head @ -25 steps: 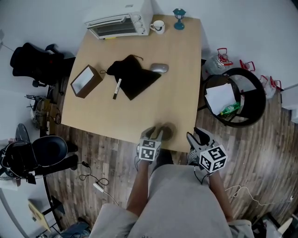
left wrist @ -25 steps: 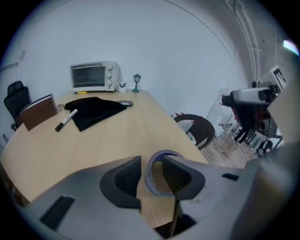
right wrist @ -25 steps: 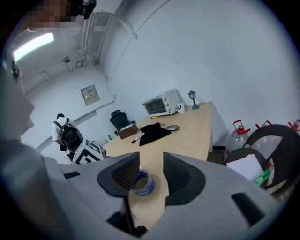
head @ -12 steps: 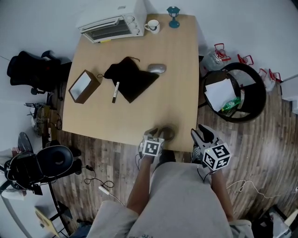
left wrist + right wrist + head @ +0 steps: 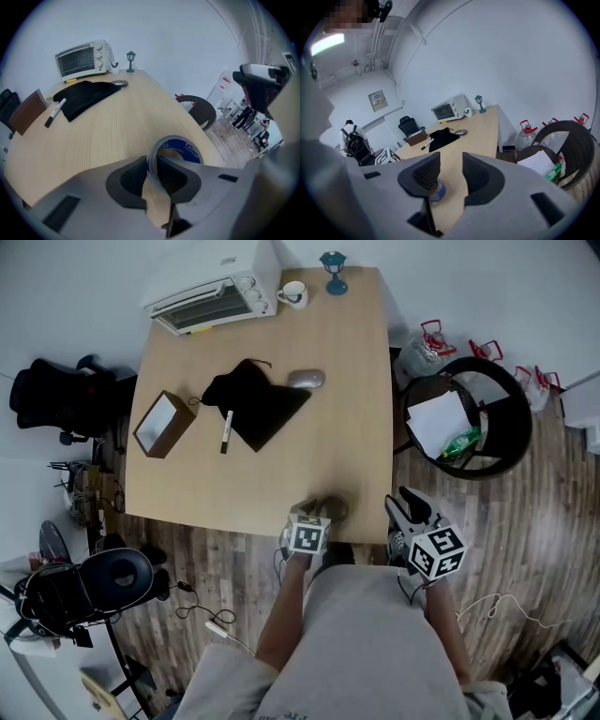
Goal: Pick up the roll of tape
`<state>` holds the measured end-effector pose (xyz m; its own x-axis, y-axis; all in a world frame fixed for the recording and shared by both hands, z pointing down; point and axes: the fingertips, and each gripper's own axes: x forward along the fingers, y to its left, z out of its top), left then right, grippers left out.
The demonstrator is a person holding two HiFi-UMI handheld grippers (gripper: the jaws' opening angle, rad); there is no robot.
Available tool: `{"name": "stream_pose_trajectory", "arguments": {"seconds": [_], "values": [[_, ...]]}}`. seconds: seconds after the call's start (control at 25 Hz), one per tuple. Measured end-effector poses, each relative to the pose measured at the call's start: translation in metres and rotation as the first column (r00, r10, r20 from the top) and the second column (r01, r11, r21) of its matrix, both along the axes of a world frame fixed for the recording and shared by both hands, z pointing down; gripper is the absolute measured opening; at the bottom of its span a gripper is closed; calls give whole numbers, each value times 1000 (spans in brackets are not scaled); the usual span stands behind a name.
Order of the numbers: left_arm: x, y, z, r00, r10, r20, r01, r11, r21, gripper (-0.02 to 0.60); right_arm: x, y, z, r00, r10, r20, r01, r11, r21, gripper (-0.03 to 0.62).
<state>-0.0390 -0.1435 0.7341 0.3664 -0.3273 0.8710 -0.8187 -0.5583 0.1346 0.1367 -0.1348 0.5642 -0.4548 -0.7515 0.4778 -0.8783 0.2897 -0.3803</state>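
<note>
The roll of tape, grey with a blue inner ring, stands at the near edge of the wooden table. My left gripper points steeply down onto it. Its jaws have just been closing, and the roll's near wall sits pinched between the two pads. My right gripper hovers off the table's near right corner, open with nothing between its fingers. In the right gripper view the tape shows low behind the left finger.
At the far end of the table stand a toaster oven, a mug and a small lamp. A black cloth, a marker, a mouse and a brown box lie mid-table. A wicker chair stands right.
The left gripper has sunk a little onto the roll at the table's near edge. The right gripper has stayed where it was. The head view has shifted slightly.
</note>
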Motion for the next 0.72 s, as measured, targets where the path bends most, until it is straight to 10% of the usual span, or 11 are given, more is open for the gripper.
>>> {"name": "stream_pose_trajectory", "arguments": {"seconds": [0.72], "values": [[-6, -3, 0, 988, 106, 111, -109, 994, 22, 43, -4, 9, 3, 1000, -18, -17, 18, 1000, -5, 140]]}}
